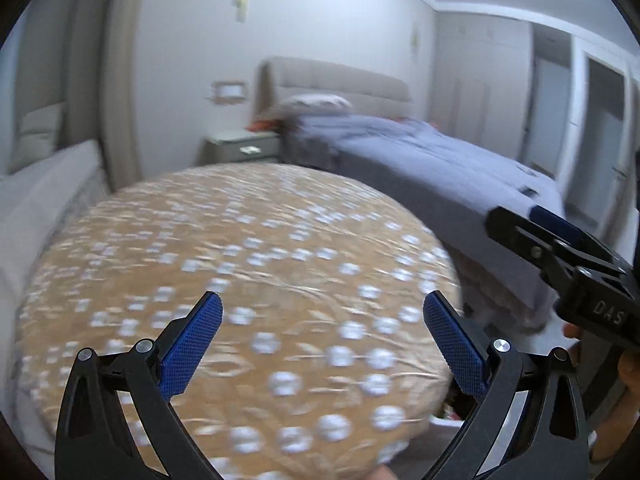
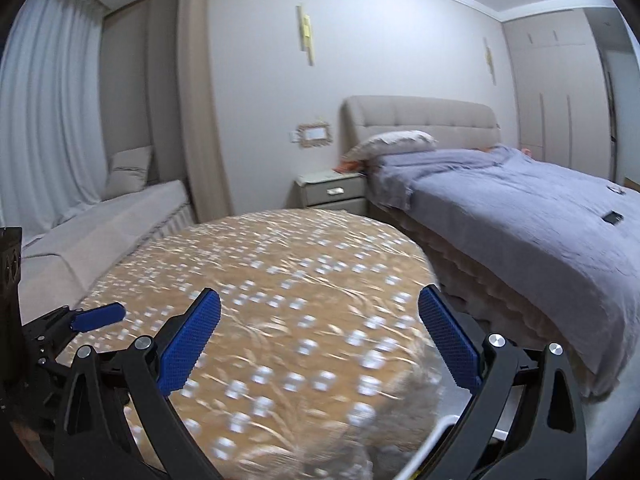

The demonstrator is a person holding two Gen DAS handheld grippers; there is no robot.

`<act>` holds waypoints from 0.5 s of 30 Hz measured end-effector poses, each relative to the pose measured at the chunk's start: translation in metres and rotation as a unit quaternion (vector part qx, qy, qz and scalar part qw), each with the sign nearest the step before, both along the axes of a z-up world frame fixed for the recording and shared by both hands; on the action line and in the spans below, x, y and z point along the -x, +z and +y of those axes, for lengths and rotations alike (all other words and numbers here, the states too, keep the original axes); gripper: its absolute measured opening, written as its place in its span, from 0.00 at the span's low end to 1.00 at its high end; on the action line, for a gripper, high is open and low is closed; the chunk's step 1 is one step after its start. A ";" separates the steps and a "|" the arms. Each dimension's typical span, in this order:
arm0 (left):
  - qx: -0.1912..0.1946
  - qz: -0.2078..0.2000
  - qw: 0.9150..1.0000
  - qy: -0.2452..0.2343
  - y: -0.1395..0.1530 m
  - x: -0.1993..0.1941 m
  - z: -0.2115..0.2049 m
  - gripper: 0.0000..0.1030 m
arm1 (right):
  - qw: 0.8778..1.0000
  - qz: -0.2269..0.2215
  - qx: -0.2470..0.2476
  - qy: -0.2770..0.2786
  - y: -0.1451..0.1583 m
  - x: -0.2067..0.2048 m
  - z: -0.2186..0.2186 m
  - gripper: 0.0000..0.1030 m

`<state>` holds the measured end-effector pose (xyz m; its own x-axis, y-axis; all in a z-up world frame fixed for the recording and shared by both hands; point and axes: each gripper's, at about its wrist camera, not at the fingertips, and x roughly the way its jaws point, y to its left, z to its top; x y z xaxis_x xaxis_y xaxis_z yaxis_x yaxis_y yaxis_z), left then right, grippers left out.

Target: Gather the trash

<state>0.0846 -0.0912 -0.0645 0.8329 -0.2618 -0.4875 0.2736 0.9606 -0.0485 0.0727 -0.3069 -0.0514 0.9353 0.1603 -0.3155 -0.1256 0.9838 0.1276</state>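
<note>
My left gripper (image 1: pixel 322 303) is open and empty above a round table with a tan floral cloth (image 1: pixel 240 280). My right gripper (image 2: pixel 319 299) is open and empty above the same table (image 2: pixel 280 300). The right gripper also shows at the right edge of the left wrist view (image 1: pixel 560 252); the left gripper shows at the left edge of the right wrist view (image 2: pixel 80 320). No trash shows on the cloth. A white rim (image 2: pixel 432 440) shows low beside the table, partly hidden. Both views are blurred by motion.
A bed with a grey-blue cover (image 2: pixel 520 220) stands close to the table's right. A nightstand (image 2: pixel 332 190) is beyond it, by the wall. A cushioned window bench (image 2: pixel 100 224) and curtains (image 2: pixel 48 100) are on the left. Dark small items (image 2: pixel 612 216) lie on the bed.
</note>
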 end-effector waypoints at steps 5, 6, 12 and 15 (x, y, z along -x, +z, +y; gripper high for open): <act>0.009 -0.027 0.998 0.058 0.019 0.014 0.046 0.96 | 0.999 -0.022 0.014 0.030 0.011 -0.001 0.040 0.96; 0.010 -0.029 0.997 0.066 0.022 0.016 0.053 0.96 | 0.999 -0.022 0.014 0.036 0.012 -0.001 0.044 0.96; 0.017 -0.060 0.992 0.107 0.037 0.028 0.088 0.96 | 0.998 -0.012 0.016 0.056 0.019 -0.008 0.070 0.96; 0.013 -0.063 0.992 0.112 0.043 0.029 0.097 0.96 | 0.998 -0.017 0.002 0.056 0.023 -0.008 0.078 0.96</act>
<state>0.0553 0.0056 -0.0211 0.9252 -0.0752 -0.3719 0.0597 0.9968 -0.0530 0.0812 -0.2291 -0.0288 0.9222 0.2626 -0.2839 -0.2385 0.9641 0.1171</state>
